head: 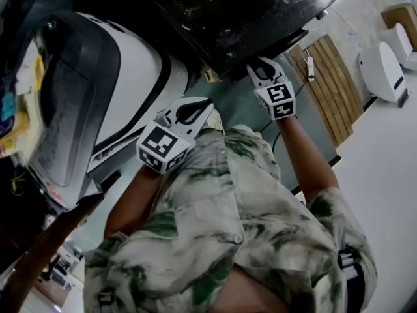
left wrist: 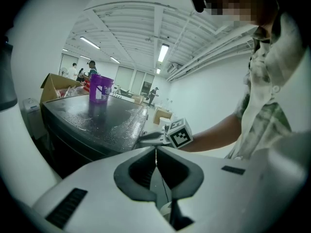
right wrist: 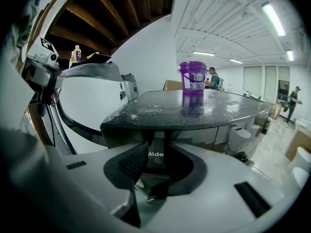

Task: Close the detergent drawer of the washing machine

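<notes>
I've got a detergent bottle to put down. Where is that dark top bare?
The dark top is bare from its front edge back to the purple bucket, and on both sides of the bucket, though it looks wet or speckled. It gets crowded behind the bucket, where a cardboard box sits by the far edge.

Glossy wet-speckled dark washer top (right wrist: 194, 109), translucent purple plastic bucket (right wrist: 193, 76)

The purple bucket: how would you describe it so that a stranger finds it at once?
Find the washing machine with the dark, speckled top. On that top, toward its far side, stands the purple bucket with a white label. Nothing else near it is purple.
</notes>
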Demonstrator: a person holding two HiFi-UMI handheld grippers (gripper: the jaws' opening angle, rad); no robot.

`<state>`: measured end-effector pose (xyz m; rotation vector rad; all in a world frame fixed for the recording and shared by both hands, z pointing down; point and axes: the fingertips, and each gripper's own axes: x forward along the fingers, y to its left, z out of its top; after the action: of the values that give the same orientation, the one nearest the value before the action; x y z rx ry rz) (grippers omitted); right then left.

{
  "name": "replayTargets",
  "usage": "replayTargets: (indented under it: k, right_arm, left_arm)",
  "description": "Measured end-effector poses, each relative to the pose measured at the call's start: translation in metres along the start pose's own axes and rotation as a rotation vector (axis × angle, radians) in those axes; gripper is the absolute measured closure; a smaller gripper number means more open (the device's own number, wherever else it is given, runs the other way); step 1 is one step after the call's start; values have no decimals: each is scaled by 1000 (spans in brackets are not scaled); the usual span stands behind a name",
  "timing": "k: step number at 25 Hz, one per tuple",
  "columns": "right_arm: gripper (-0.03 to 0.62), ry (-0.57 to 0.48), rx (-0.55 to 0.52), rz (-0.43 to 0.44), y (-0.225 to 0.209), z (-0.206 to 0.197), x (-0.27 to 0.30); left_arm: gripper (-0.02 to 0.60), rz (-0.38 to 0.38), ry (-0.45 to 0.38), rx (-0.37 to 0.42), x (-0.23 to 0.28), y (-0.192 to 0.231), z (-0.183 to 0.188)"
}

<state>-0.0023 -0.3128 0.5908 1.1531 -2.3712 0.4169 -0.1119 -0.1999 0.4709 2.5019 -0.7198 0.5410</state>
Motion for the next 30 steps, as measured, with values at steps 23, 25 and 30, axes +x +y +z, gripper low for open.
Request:
replayTargets:
  k: [23, 25, 30]
  right_arm:
    - [500, -35, -48, 80, 19, -15, -113]
    - [508, -41, -47, 95, 23, -18, -135]
    - [542, -47, -52, 139, 33, -24, -188]
  left_arm:
    - [554, 65, -82, 17, 9, -108, -5]
    - [554, 71, -90, 15, 11, -125, -6]
    - [554, 87, -110, 14, 15, -165, -5]
